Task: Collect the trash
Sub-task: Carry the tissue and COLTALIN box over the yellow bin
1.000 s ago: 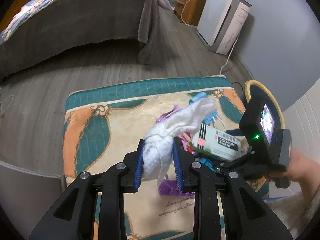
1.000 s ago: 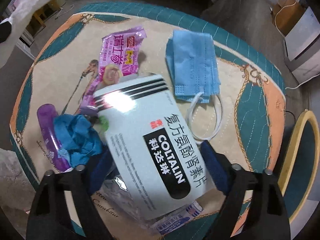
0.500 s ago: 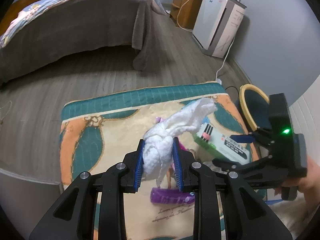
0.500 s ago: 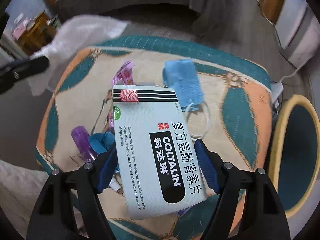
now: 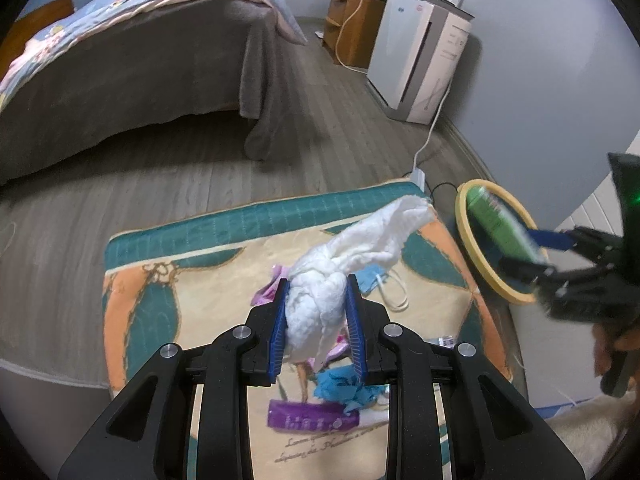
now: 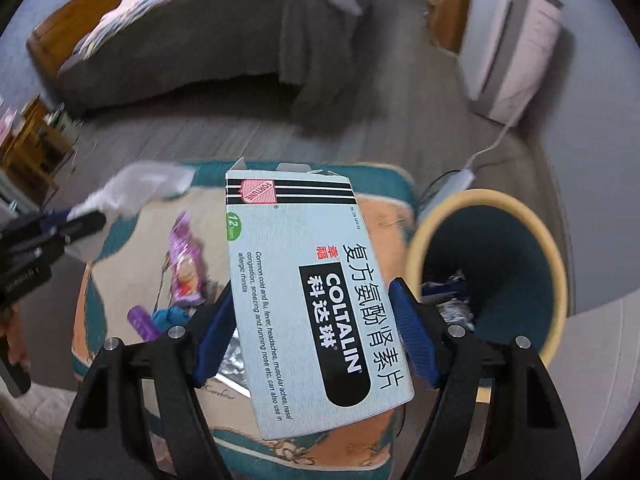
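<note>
My left gripper (image 5: 317, 320) is shut on a crumpled white tissue (image 5: 344, 256), held above the patterned mat (image 5: 168, 280). My right gripper (image 6: 312, 332) is shut on a white Coltalin medicine box (image 6: 304, 280), held up beside the round bin with a yellow rim (image 6: 492, 276). In the left wrist view the box (image 5: 500, 224) is over the bin (image 5: 472, 256), at the right. On the mat lie a blue face mask (image 5: 376, 276), a purple wrapper (image 5: 312, 420), a crumpled blue piece (image 5: 344, 388) and a pink snack packet (image 6: 184, 264).
A bed with a grey cover (image 5: 132, 72) stands at the back left. A white appliance (image 5: 420, 52) and a wooden cabinet (image 5: 352, 28) stand by the back wall, with a white cable (image 5: 432, 136) on the wood floor. The bin holds some trash (image 6: 452, 300).
Both grippers have risen from the mat. The right gripper has carried the medicine box right, to the bin. The left gripper still holds the tissue.
</note>
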The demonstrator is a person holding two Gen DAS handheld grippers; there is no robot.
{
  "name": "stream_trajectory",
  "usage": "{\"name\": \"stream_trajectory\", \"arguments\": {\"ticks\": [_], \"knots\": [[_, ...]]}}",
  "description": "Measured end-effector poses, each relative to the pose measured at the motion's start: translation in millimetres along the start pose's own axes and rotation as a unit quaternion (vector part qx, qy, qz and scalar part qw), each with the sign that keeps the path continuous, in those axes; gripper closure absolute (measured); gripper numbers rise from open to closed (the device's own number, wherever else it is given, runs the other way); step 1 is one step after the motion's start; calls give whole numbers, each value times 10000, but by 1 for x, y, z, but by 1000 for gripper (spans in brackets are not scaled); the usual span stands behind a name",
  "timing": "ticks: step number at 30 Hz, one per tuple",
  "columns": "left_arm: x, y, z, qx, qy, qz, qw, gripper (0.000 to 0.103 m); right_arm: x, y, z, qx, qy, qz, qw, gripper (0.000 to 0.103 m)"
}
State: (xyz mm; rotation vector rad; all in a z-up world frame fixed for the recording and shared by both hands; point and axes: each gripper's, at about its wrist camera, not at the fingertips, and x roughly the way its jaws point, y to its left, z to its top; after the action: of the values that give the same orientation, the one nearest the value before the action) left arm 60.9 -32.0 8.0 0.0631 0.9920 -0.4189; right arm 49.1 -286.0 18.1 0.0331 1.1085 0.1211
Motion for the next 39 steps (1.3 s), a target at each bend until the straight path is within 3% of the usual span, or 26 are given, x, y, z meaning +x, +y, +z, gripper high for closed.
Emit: {"name": "stream_trajectory", "arguments": {"ticks": [6, 17, 24, 33, 39], "knots": [[8, -13, 0, 152, 50, 47, 9999, 76, -4, -24, -4, 485, -110, 97, 9987, 30], [17, -36, -8, 471, -76, 212, 9986, 76, -6, -37, -1, 469, -329, -141, 9983, 30], [25, -43, -17, 325, -51, 313, 9990, 76, -15, -48, -1, 333, -495, -463, 9971, 30], [32, -73, -23, 476, 27, 515, 9975, 76, -21, -86, -3, 712, -584, -349, 9951, 30], [40, -96, -13, 378, 61, 408, 9984, 76, -17, -111, -8, 1033, -485, -271, 9931, 30]]}}
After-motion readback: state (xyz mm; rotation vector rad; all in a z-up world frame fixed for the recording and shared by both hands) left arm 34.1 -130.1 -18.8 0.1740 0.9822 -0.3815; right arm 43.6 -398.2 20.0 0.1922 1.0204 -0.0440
